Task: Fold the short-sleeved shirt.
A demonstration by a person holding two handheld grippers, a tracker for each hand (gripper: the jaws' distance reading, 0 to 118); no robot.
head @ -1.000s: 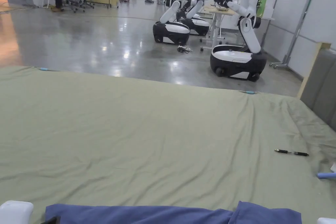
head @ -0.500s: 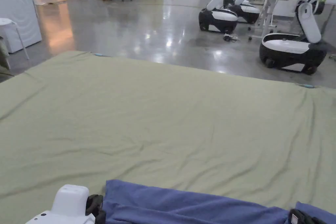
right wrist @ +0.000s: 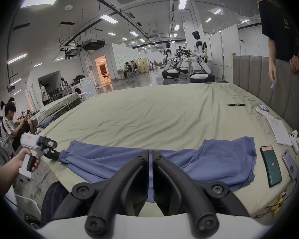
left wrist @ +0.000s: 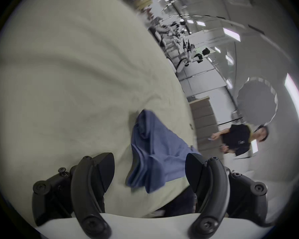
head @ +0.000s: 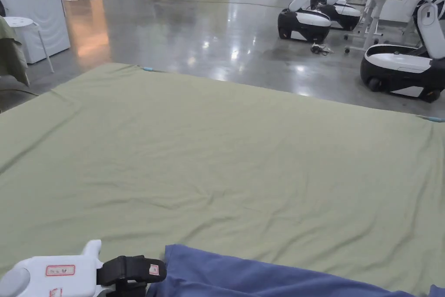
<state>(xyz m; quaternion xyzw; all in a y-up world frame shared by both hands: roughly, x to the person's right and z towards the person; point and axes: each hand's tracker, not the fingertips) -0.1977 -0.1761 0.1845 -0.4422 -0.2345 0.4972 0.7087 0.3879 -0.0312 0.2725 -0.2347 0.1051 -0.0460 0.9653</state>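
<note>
Shirt point(right wrist: 214, 158) on bed point(right wrist: 162, 115), near edge

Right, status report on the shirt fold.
Left gripper open beside the shirt's end. Right gripper shut, shirt edge between its fingers. Phones lie close by the shirt.

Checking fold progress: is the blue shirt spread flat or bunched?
Bunched. The blue shirt lies rumpled in a band along the bed sheet's near edge, with overlapping creases.

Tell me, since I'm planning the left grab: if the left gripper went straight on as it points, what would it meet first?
Probably the blue shirt. The left gripper is open, its jaws apart, and the shirt's bunched end lies between and just beyond them on the green sheet. Depth is unclear, so it may graze the sheet first.
</note>
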